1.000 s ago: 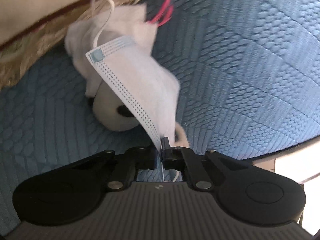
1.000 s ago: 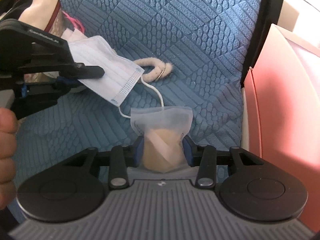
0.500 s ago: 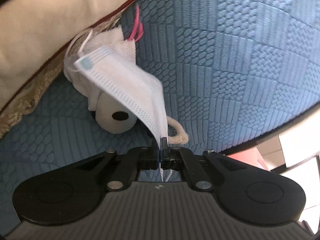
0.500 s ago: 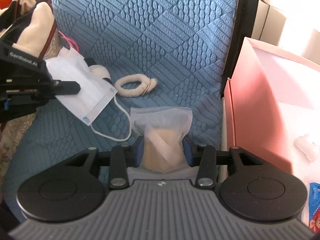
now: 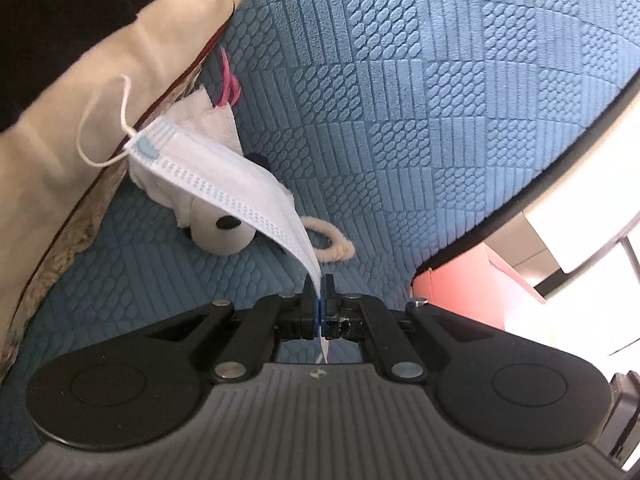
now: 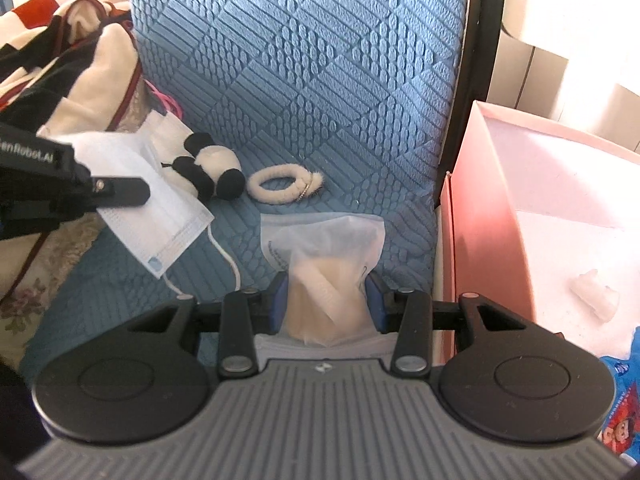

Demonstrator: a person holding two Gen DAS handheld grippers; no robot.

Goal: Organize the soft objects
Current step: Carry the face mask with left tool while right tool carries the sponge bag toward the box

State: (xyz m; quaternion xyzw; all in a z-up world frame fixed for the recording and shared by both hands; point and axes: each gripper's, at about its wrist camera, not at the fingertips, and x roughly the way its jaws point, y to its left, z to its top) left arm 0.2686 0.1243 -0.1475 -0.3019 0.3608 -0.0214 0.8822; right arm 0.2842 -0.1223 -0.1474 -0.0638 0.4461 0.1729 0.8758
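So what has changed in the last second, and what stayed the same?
Both hand-held grippers rose: the left lifted the face mask off the blue cushion, the right raised its clear pouch, bringing the pink box into view. Both grips, the panda toy and the hair tie are unchanged.

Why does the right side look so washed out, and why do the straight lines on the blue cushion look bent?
Right wrist view: strong light bleaches the pink box inside. Left wrist view: the same glare at the right edge. Both: the fisheye lens bows the blue cushion pattern; the face mask stays sharp.
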